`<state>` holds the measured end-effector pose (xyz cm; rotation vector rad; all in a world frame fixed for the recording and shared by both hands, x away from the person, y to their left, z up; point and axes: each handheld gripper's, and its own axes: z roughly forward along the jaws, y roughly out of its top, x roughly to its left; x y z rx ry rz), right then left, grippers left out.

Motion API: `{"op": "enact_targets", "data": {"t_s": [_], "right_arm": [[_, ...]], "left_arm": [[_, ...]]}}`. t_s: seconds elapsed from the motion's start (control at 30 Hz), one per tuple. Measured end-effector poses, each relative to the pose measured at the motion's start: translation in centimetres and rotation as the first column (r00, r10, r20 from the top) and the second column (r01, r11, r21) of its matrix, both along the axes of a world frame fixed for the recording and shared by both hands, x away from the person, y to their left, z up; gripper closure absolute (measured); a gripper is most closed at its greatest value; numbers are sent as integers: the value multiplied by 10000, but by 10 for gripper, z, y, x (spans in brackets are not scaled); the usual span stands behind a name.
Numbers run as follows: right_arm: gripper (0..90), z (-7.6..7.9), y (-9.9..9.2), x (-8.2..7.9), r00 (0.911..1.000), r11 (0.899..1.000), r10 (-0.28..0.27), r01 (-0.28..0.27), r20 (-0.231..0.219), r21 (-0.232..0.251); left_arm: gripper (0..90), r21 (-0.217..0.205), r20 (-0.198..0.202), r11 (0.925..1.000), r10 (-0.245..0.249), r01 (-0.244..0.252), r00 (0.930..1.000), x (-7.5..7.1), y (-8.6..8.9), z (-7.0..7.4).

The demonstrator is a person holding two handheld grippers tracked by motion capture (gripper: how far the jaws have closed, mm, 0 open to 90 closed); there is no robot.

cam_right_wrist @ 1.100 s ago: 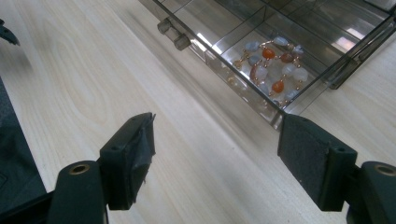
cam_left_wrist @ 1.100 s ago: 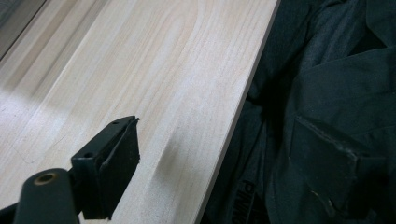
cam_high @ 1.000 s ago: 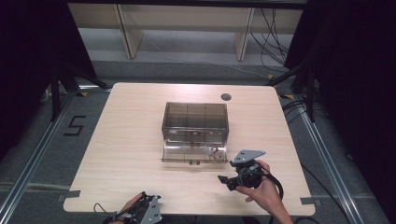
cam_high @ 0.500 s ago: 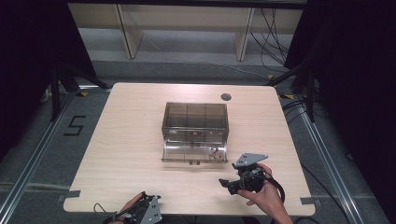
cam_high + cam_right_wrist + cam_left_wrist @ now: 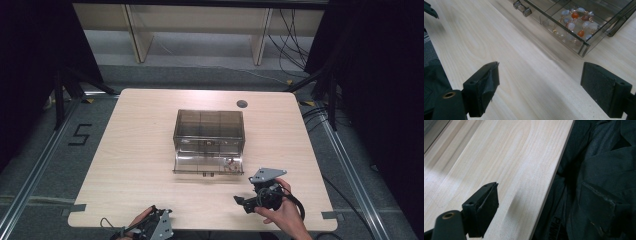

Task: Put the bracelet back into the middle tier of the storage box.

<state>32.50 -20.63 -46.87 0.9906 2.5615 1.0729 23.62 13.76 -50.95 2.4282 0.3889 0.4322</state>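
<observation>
Two grippers are showing in the high view: the right gripper (image 5: pixel 246 204) is hovering at the lower right of the frame, and the left gripper (image 5: pixel 156 226) is resting at the bottom edge, left of centre. The right jaws have just been opening and are now standing wide apart with nothing between them; in the right gripper view only bare table (image 5: pixel 506 62) is lying between the two pads. For the left gripper I am seeing only one jaw in its own view, so I cannot tell how far it is open; it is holding nothing that I can see. The box (image 5: pixel 209 129), smoky and clear, is sitting in the middle of the table, and its drawer (image 5: pixel 208 163) is standing pulled out toward the person, probably so that things can go in or come out from above. A bracelet (image 5: pixel 577 20) of pale and orange beads is lying in the drawer's right compartment. The drawer's long axis is running left to right in the high view, and its two small knobs (image 5: pixel 522 8) are pointing toward the bottom of the frame.
</observation>
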Motion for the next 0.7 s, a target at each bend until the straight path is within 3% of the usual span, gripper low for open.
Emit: {"op": "enact_targets", "data": {"t_s": [0.07,0.17,0.2,0.3,0.53,0.57,0.6,0.7], "right_arm": [[165,-4,0,-2,9997,9996,-170,166,191,228],[166,-5,-3,-3,9998,9999,-135,134,144,99],[166,-7,-3,-4,9996,9997,-152,147,238,197],[166,-6,-6,-6,9999,9999,-153,153,70,-31],[166,-10,-8,-10,9999,9999,-149,148,86,57],[165,-10,-8,-11,9999,10000,-89,89,-53,29],[165,-11,-8,-11,10000,10000,-23,23,-25,90],[165,-12,-8,-13,9997,9994,-256,256,-22,214]], "left_arm": [[159,78,24,10000,11,-11,10000,0,0,1],[159,182,60,9998,-27,26,10000,0,1,1],[158,25,-6,10000,14,-14,10000,0,0,0],[159,-3,-2,10000,-3,3,10000,0,0,0],[158,67,59,10000,27,-27,10000,1,1,0],[159,-83,-1,10000,53,-53,10000,0,0,-1],[158,131,55,9999,-7,6,10000,1,1,0],[159,123,61,9999,6,-7,10000,1,1,0]]}}
